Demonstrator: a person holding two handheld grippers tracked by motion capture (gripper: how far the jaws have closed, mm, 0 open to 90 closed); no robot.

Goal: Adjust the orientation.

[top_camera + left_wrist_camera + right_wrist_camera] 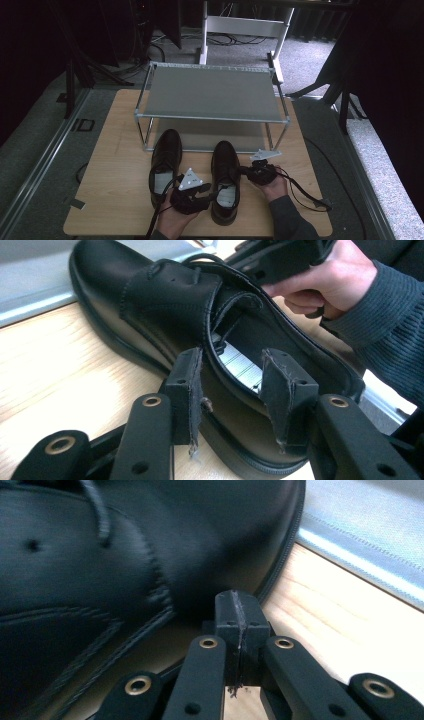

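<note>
Both black shoes, the right shoe [224, 180] and the left shoe [164, 162], are seen on the tabletop near its front edge, below the shoe rack [210, 117]; nothing is shelved yet. The left gripper [235, 390] is held with jaws wide apart astride the right shoe's collar, not yet clamped. The right gripper [239, 630] is pressed fully closed and empty against that shoe's side.

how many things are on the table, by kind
black shoes: 2, one left and one right
metal shoe rack: 1
hand-held claws: 2, the left claw open around the right shoe's side wall, the right claw shut empty beside that shoe
total: 5
</note>
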